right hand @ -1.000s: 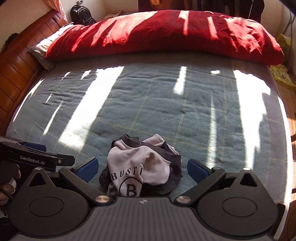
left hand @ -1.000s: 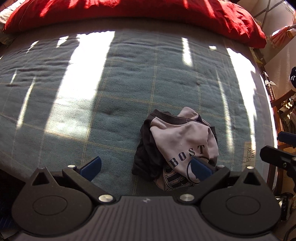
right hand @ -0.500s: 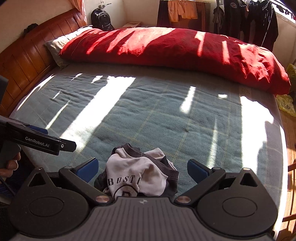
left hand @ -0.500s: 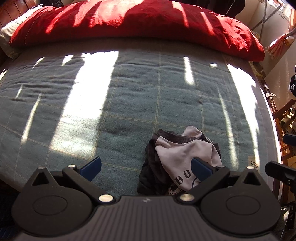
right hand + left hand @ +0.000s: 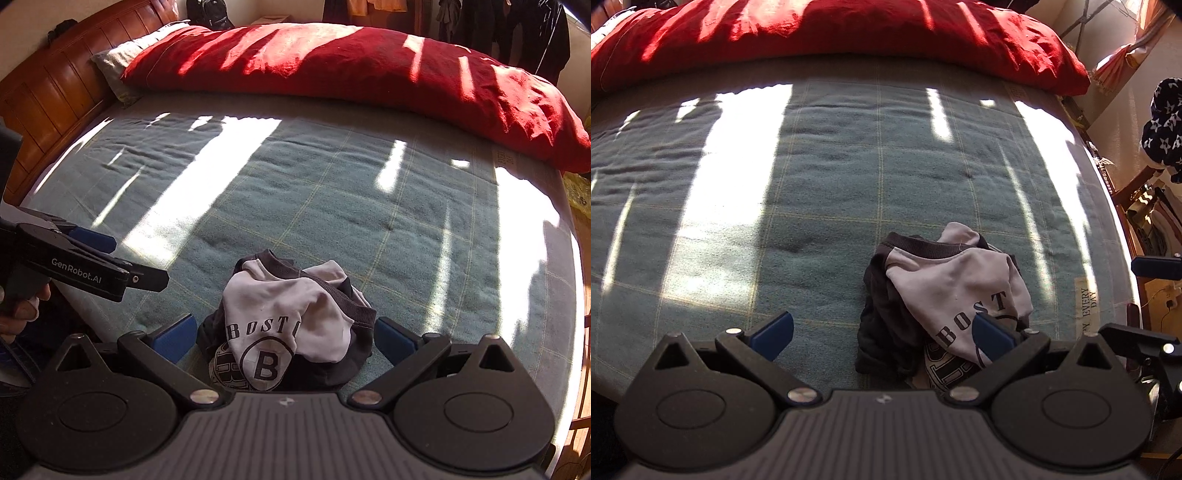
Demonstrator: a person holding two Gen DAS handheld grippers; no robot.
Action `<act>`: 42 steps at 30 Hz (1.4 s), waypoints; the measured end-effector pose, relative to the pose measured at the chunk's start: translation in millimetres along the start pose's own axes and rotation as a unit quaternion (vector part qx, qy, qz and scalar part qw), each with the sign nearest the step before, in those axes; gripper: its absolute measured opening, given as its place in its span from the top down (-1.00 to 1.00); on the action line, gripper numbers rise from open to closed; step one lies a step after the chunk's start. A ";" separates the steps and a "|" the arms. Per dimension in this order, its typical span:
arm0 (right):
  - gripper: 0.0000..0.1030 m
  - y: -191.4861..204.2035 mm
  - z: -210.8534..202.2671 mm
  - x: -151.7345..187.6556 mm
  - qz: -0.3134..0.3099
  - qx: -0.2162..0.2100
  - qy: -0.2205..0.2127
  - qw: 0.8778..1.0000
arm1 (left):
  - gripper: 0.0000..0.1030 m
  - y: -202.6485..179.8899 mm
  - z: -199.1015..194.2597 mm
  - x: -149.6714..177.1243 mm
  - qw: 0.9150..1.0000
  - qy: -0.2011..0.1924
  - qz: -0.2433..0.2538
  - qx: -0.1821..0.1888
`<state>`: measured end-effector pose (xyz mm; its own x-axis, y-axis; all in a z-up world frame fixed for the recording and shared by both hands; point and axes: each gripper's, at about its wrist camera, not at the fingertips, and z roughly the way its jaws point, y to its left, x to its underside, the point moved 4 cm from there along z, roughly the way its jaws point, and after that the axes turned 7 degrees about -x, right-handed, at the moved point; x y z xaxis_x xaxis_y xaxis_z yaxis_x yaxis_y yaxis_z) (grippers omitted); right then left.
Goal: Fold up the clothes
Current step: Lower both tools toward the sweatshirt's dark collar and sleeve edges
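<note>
We are right at the start: nothing has been folded yet. The shirt (image 5: pixel 291 325), grey and black with "BOST" lettering and a round "B" emblem, lies in a crumpled heap at the near edge of the bed (image 5: pixel 332 206), on the green checked blanket (image 5: pixel 849 184), well apart from the red duvet (image 5: pixel 351 62) bunched along the far side. Our right tongs (image 5: pixel 283 339) are spread wide, one blue pad on each side of the heap, holding nothing; we cannot tell from this angle whether the pads touch the cloth or hover just above it. Our left tongs (image 5: pixel 882 332) are spread as well and empty, and they sit off to the left of the garment, so that only the right-hand pad overlaps the printed panel in the left wrist view. Everything is left to do, as we judge it: pick the shirt up out of its bundle, spread it flat on the open blanket with front and sleeves sorted out, then bring the sides in and fold it over. The wide bare stretch of bed beyond the heap gives us room for that.
</note>
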<state>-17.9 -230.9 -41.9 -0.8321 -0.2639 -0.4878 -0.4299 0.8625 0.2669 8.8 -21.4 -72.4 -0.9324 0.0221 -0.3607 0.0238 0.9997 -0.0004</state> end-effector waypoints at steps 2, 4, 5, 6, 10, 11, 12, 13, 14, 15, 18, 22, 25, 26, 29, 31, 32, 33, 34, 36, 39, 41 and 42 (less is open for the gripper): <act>-1.00 1.5 4.3 5.4 -0.004 0.012 0.004 1.000 | -0.99 0.4 5.5 5.6 1.000 -0.006 0.019 -0.005; -1.00 1.4 10.5 11.8 -0.004 0.020 0.011 1.000 | -0.99 1.3 14.4 10.0 1.000 0.005 0.030 -0.001; -1.00 1.4 14.5 15.4 -0.002 0.024 0.017 1.000 | -0.98 1.7 18.5 12.1 0.999 0.009 0.033 0.005; -1.00 1.5 18.3 18.7 0.002 0.026 0.024 0.999 | -0.98 2.0 22.5 14.4 0.999 0.010 0.034 0.014; -1.00 6.0 29.5 27.3 0.013 0.024 0.045 0.999 | -0.97 1.7 33.7 17.6 0.998 0.016 0.044 0.030; -1.00 8.4 32.5 28.8 0.012 0.023 0.054 0.998 | -0.95 1.9 36.4 17.0 0.998 0.018 0.046 0.028; -1.00 10.7 34.9 29.6 0.009 0.023 0.062 0.998 | -0.91 2.1 38.7 15.9 0.998 0.022 0.048 0.027; -1.00 13.2 36.7 29.8 0.004 0.024 0.068 0.997 | -0.86 2.8 40.6 14.5 0.998 0.024 0.049 0.026; -1.00 15.7 38.4 30.1 -0.002 0.025 0.074 0.997 | -0.78 4.3 43.4 12.7 0.998 0.027 0.049 0.025; -1.00 18.6 40.1 30.0 -0.008 0.027 0.079 0.997 | -0.75 5.7 46.3 11.3 0.998 0.029 0.050 0.025; -1.00 22.5 45.3 26.4 -0.018 0.036 0.085 0.996 | -0.67 9.8 56.1 6.8 0.998 0.035 0.054 0.024; -1.00 22.2 52.8 21.3 -0.016 0.040 0.090 0.995 | -0.67 13.4 68.9 3.2 0.997 0.045 0.059 0.023; -1.00 21.6 61.6 19.0 -0.016 0.043 0.103 0.994 | -0.67 16.2 77.0 0.7 0.997 0.052 0.054 0.025; -1.00 21.2 64.9 18.5 -0.016 0.047 0.107 0.993 | -0.68 16.9 79.1 0.7 0.997 0.053 0.053 0.025; -1.00 20.1 74.8 17.2 -0.017 0.058 0.118 0.991 | -0.69 16.0 85.2 0.6 0.996 0.058 0.058 0.022; -1.00 19.8 80.2 16.2 -0.019 0.062 0.122 0.990 | -0.69 14.5 88.4 0.6 0.996 0.059 0.065 0.017; -1.00 19.5 82.7 15.7 -0.019 0.064 0.123 0.990 | -0.69 14.2 89.6 0.5 0.996 0.060 0.066 0.017; -1.00 19.4 85.1 15.5 -0.021 0.064 0.124 0.990 | -0.69 13.9 91.0 0.1 0.996 0.061 0.067 0.019; -1.00 19.3 87.5 15.4 -0.022 0.064 0.125 0.990 | -0.69 13.5 92.3 -0.6 0.996 0.062 0.067 0.020; -1.00 18.6 92.1 16.2 -0.024 0.063 0.125 0.990 | -0.69 12.5 94.7 -1.6 0.995 0.064 0.067 0.022; -1.00 16.7 98.5 17.7 -0.025 0.069 0.115 0.991 | -0.69 9.7 98.5 -2.2 0.996 0.061 0.064 0.025; -1.00 14.2 102.9 18.9 -0.025 0.061 0.108 0.992 | -0.69 8.5 102.7 -2.8 0.996 0.056 0.060 0.025; -1.00 12.8 105.3 19.4 -0.024 0.054 0.104 0.993 | -0.69 8.1 105.0 -3.3 0.997 0.053 0.057 0.025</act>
<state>-2.7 -179.5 -135.4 -0.8703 -0.3798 -0.3136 -0.4408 0.8847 0.1520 49.9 -14.3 -169.2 -0.9555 0.1399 -0.2597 0.1481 0.9889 -0.0122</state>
